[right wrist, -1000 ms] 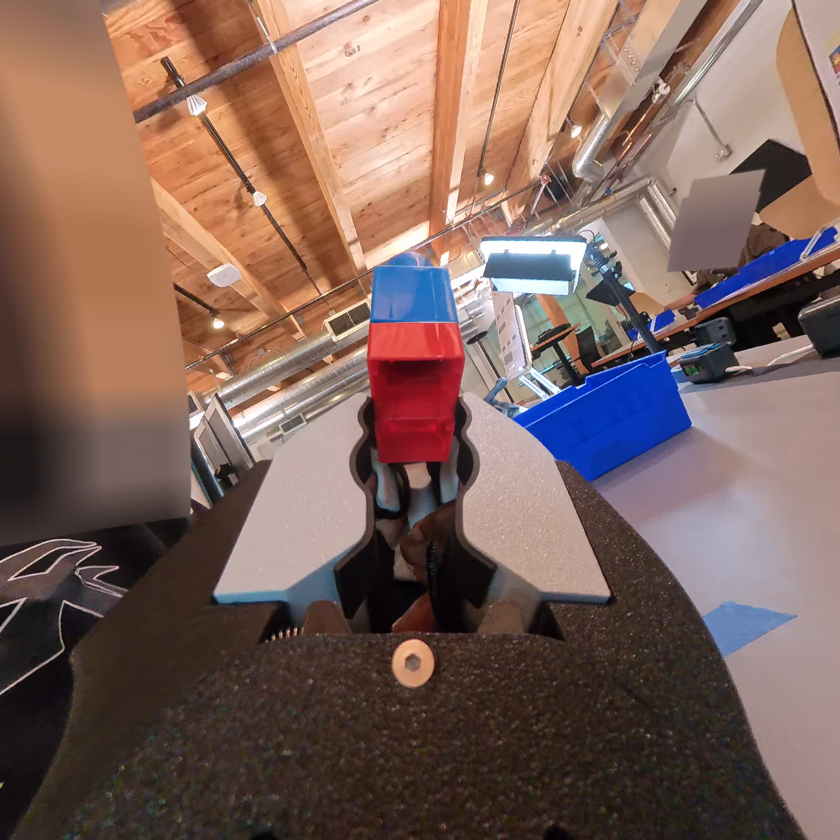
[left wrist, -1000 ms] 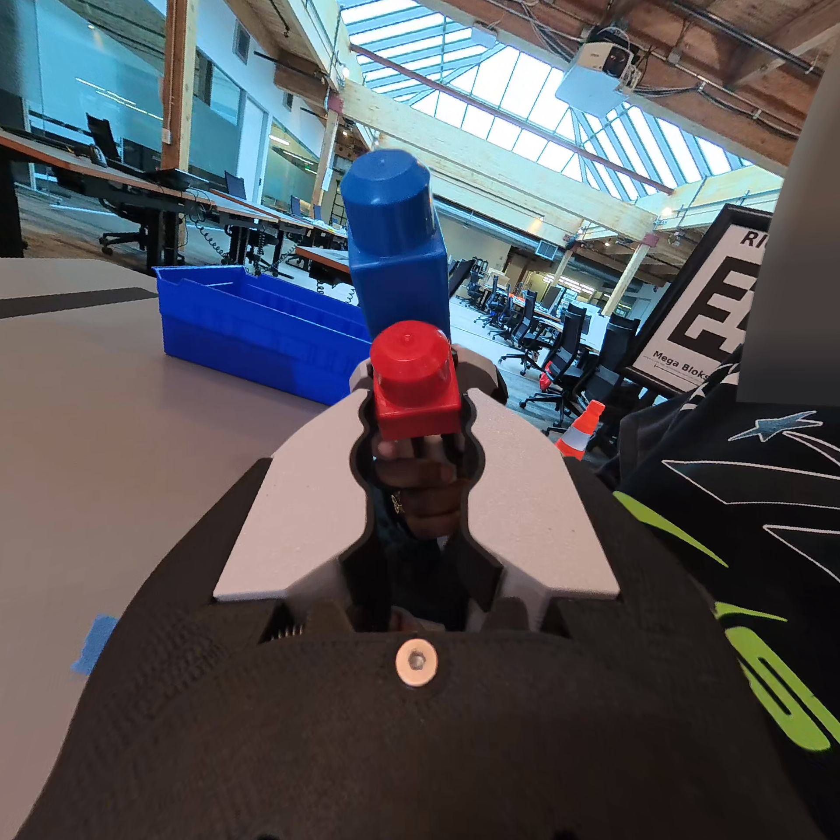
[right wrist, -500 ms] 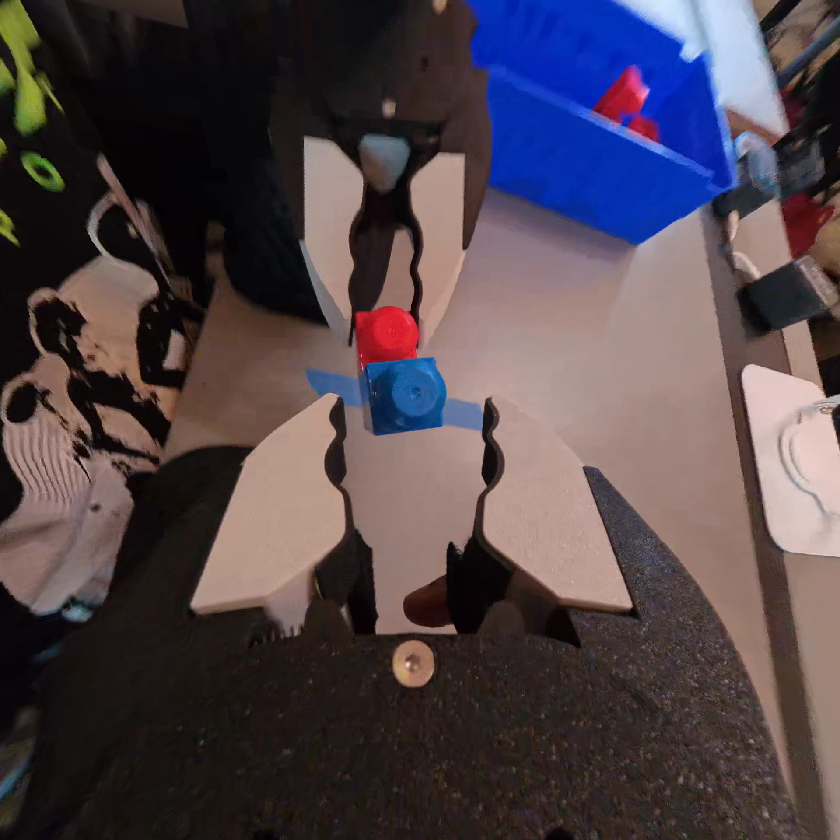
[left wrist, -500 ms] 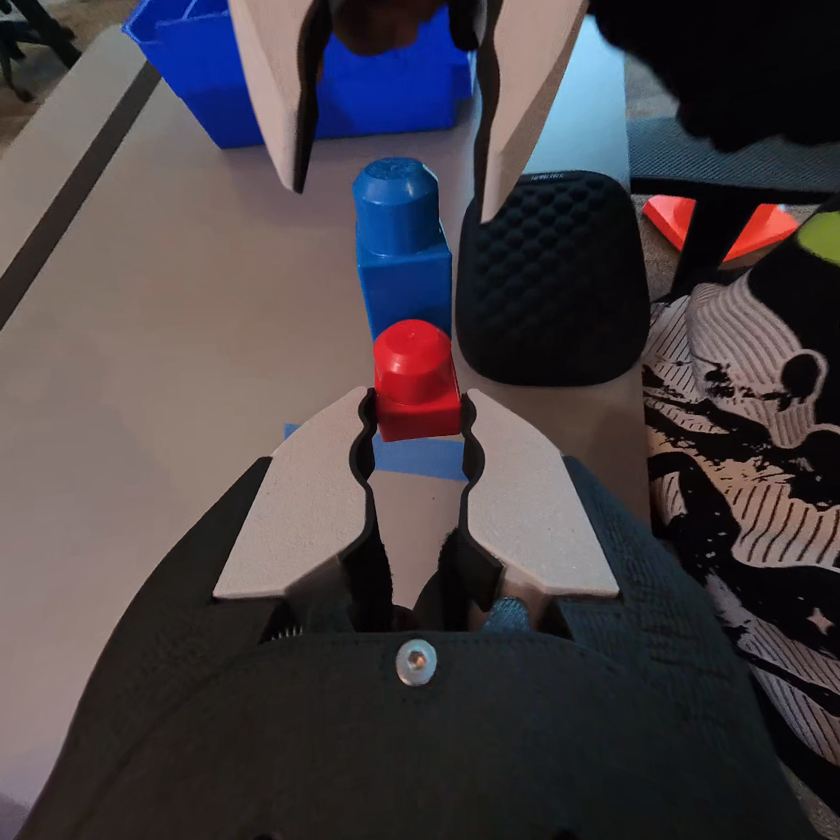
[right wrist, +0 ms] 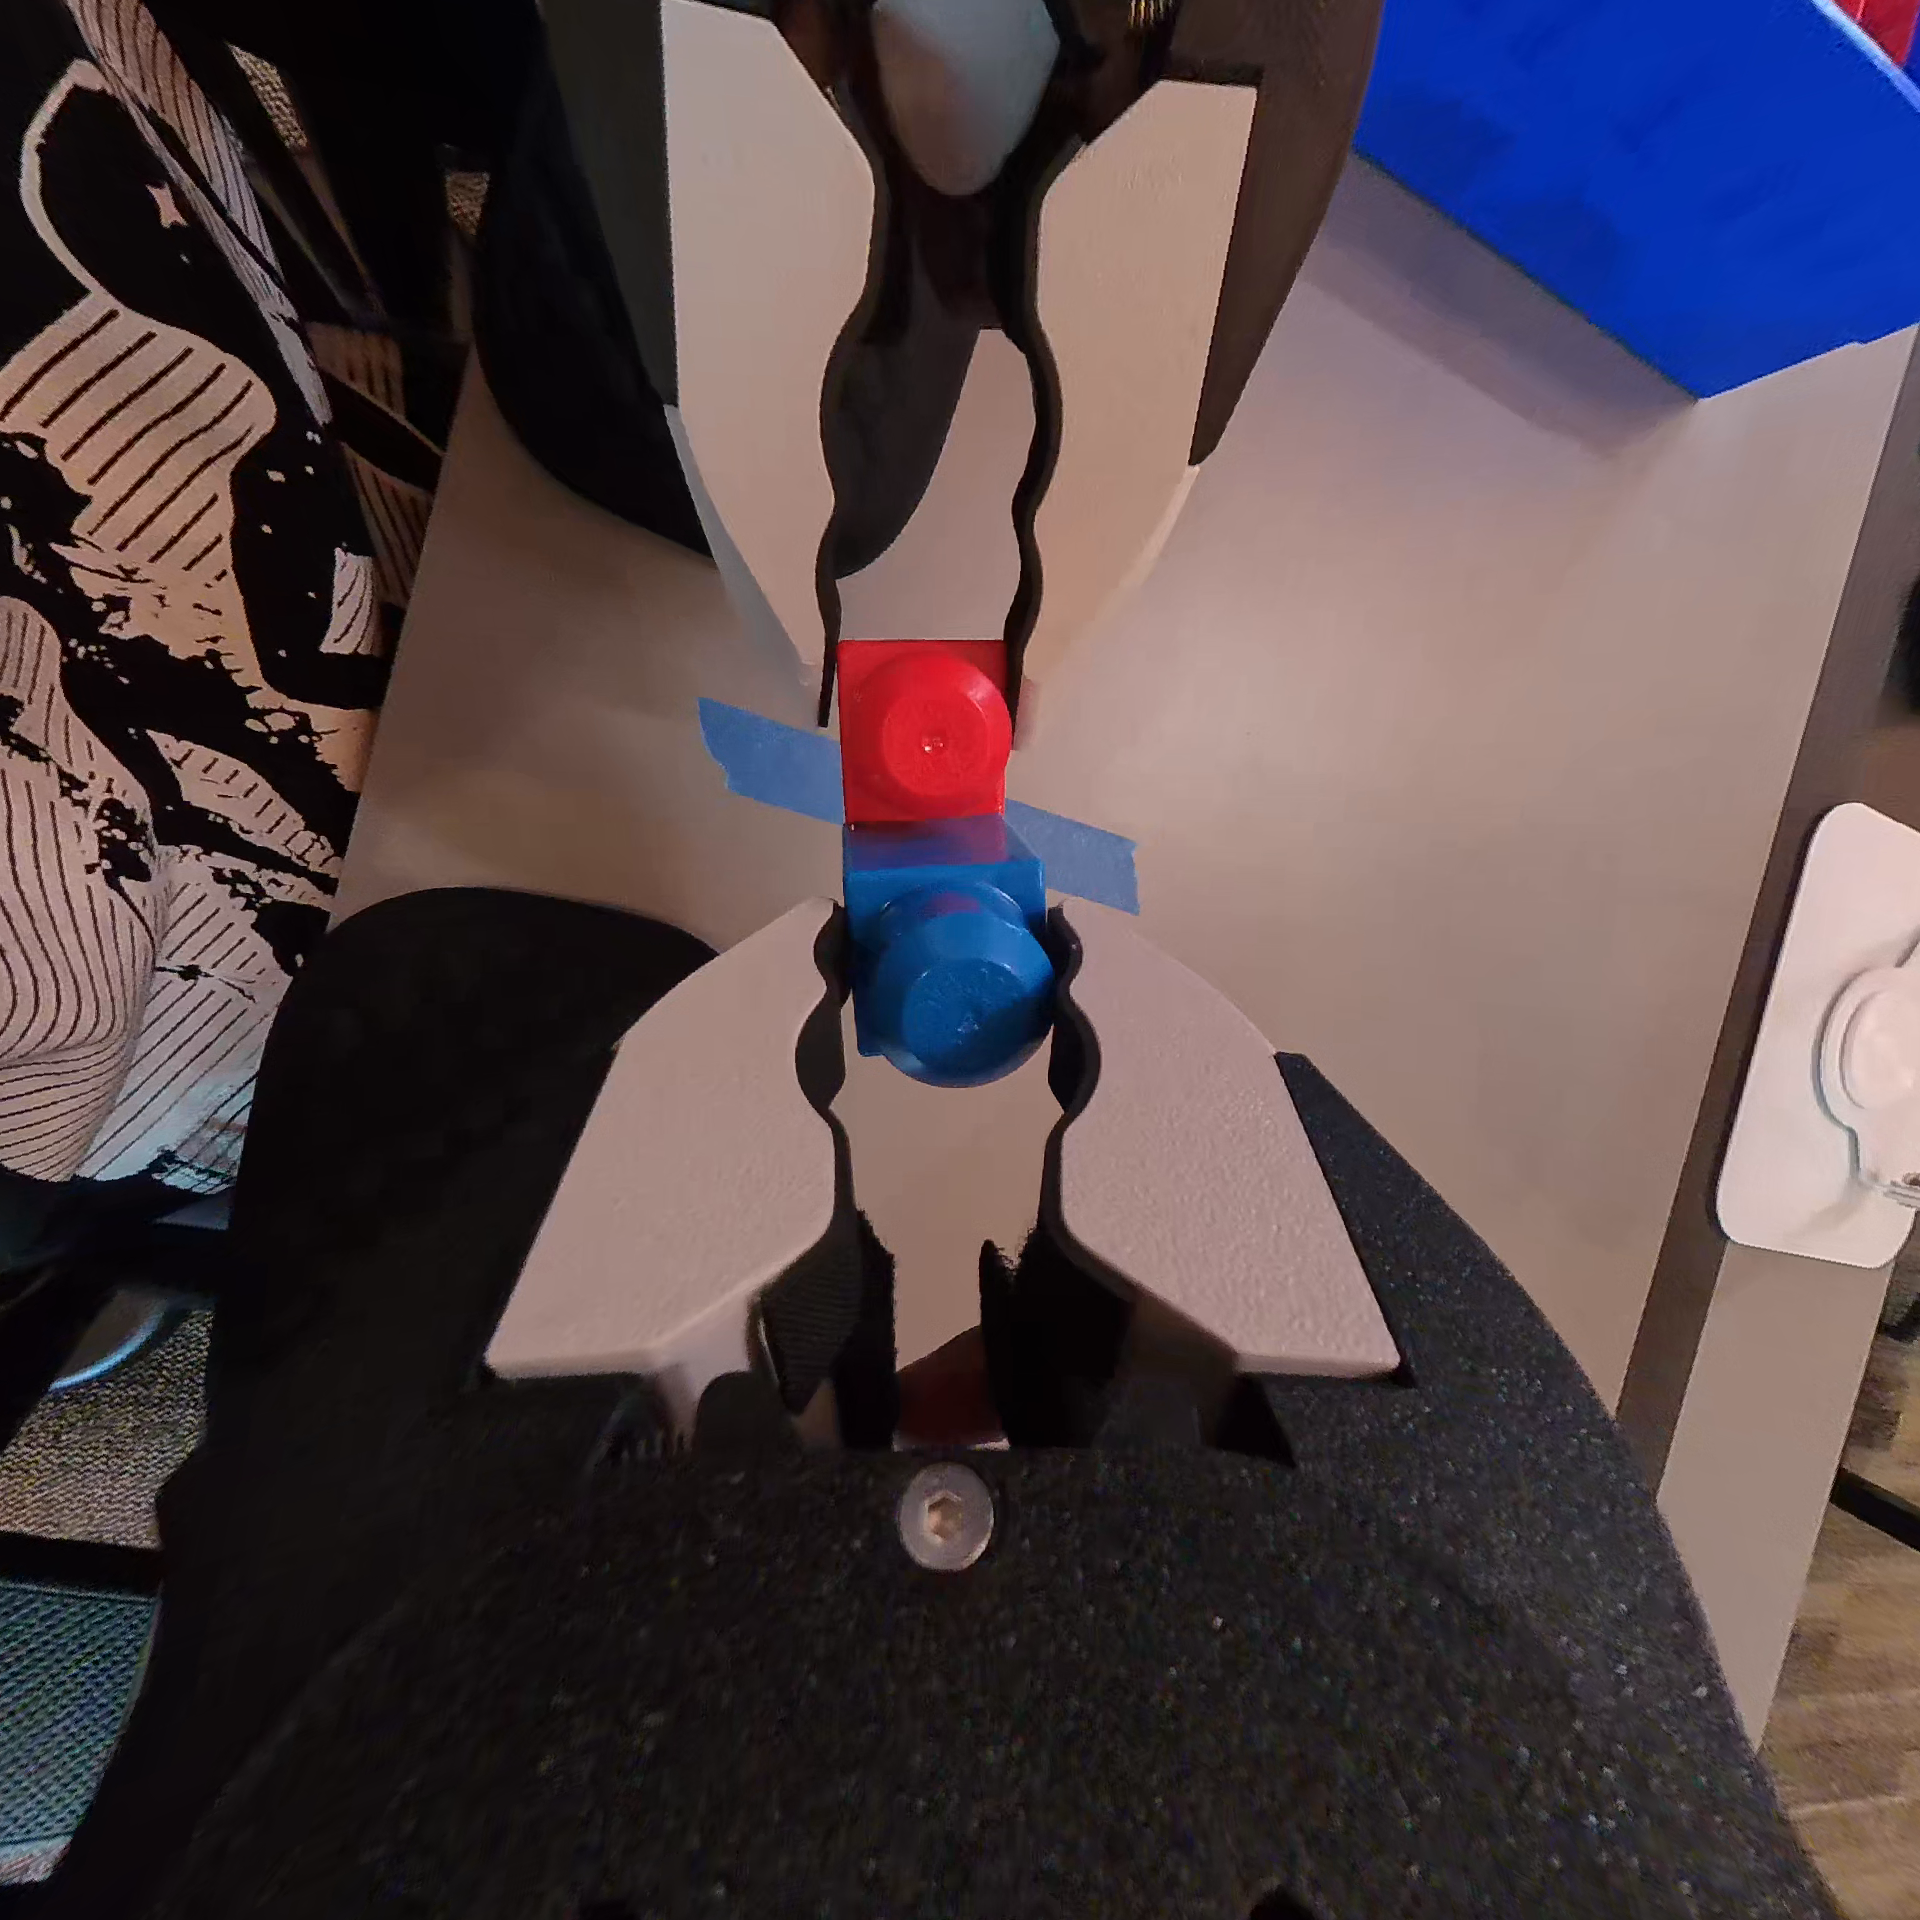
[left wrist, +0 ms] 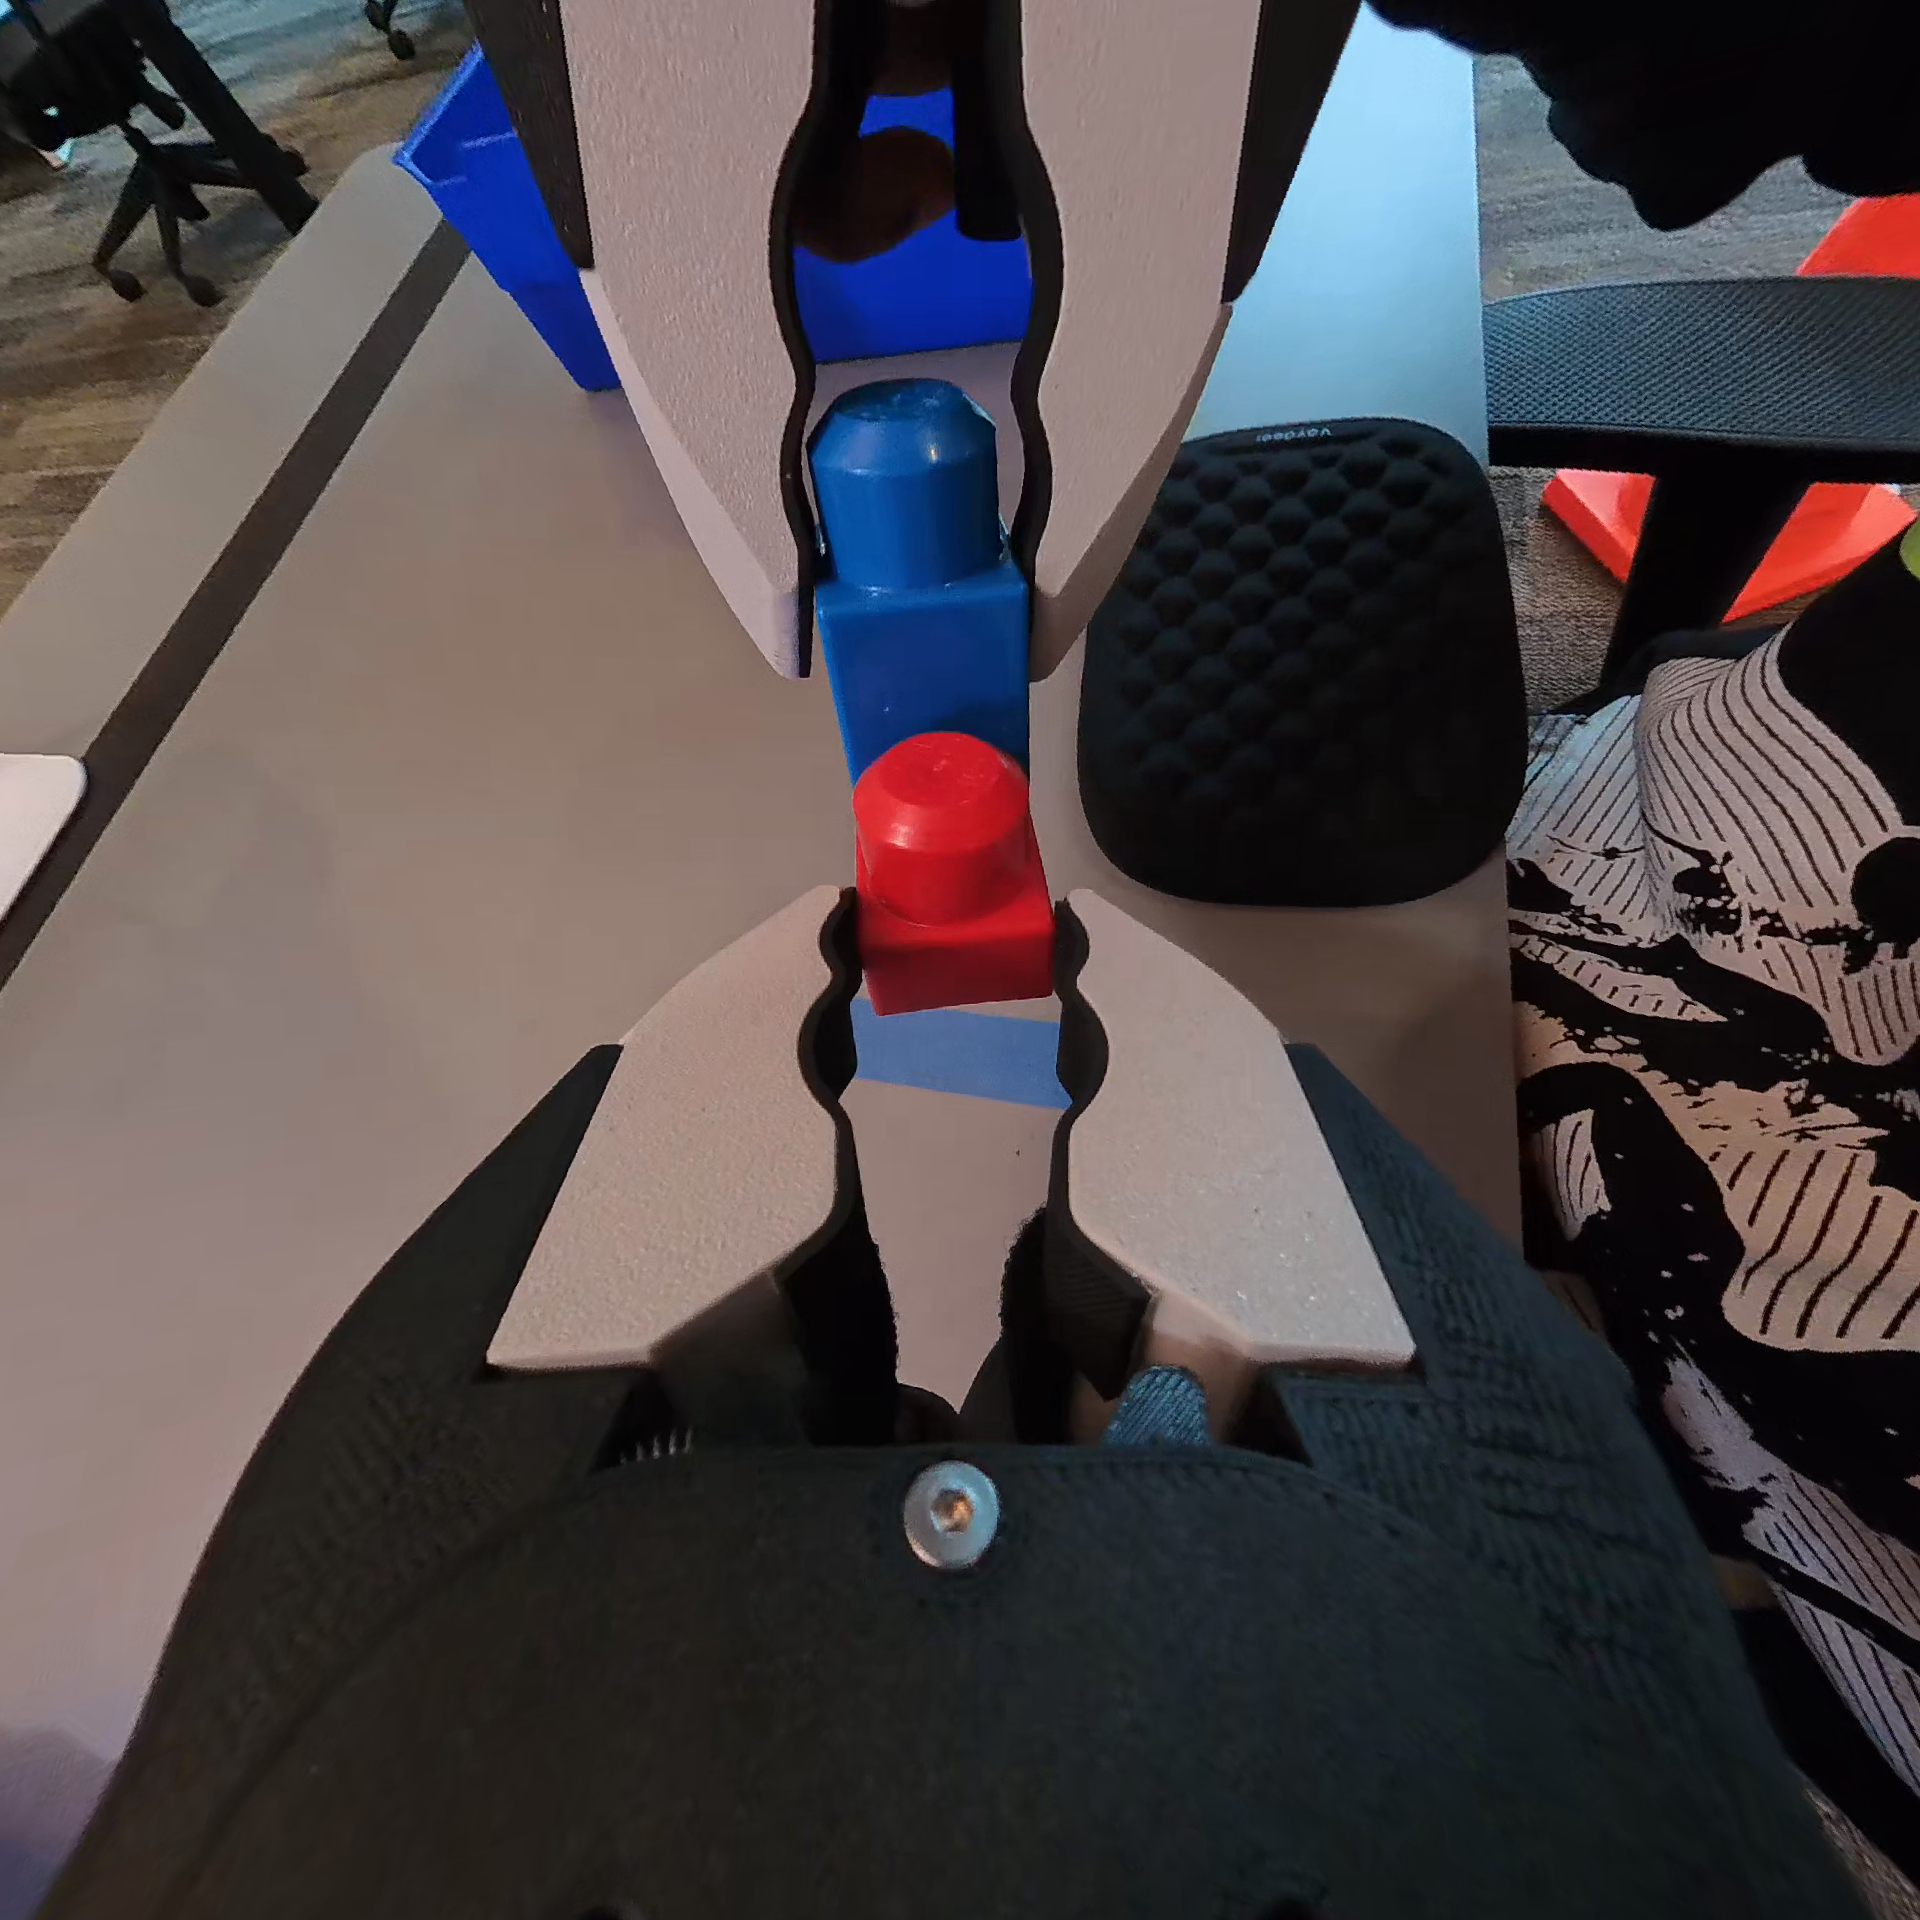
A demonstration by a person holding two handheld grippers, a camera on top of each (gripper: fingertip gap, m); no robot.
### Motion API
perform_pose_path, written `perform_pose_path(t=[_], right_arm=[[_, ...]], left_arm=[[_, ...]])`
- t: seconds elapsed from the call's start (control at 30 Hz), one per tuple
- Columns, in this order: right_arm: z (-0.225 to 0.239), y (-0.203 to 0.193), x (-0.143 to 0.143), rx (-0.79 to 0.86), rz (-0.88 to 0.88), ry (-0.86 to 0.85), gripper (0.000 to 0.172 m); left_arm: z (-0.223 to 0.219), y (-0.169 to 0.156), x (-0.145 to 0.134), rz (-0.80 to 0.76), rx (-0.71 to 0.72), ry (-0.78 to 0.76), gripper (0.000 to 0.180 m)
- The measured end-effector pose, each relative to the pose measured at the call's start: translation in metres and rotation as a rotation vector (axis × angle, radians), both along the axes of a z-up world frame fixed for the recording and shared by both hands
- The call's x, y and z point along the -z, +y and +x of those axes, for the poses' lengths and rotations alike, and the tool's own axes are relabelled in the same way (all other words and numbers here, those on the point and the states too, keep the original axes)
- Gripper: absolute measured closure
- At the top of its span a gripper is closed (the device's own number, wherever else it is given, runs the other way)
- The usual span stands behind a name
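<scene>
Left claw (left wrist: 954, 948) clamped on red plastic stud block (left wrist: 951, 894); right claw (right wrist: 948, 971) clamped on blue plastic stud block (right wrist: 940, 971); blocks touching side by side over grey bench (left wrist: 416, 831).

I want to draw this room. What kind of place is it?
Probably an office or workshop. There is a grey desk, a wheeled office chair on carpet beside it, and a blue storage bin on the desk.

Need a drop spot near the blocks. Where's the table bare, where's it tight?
Bare: the grey table between the blocks and the dark stripe, and the stretch toward the white plate. Tight: the middle, where the left gripper clamps the red block and the right gripper the blue block, beside the black pad and blue bin.
</scene>
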State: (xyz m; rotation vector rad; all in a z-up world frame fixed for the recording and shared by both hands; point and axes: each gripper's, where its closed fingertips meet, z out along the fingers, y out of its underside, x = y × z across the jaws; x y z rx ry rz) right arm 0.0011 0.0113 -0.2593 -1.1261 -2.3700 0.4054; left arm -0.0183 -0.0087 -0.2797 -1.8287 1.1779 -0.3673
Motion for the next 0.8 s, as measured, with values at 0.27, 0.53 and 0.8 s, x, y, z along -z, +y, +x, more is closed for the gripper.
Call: perform_pose_path(t=[0.27,0.53,0.8], right_arm=[[0.002,0.000,-0.003,0.016,0.004,-0.024,0.136],[0.004,0.002,-0.004,0.015,0.023,-0.021,0.136],[0.090,0.073,-0.055,0.167,0.207,-0.117,0.136]], left_arm=[[0.002,0.001,-0.002,0.018,-0.011,0.002,0.145],[0.005,0.003,-0.004,0.039,-0.008,-0.021,0.145],[-0.006,0.012,-0.024,0.131,-0.073,-0.327,0.102]])
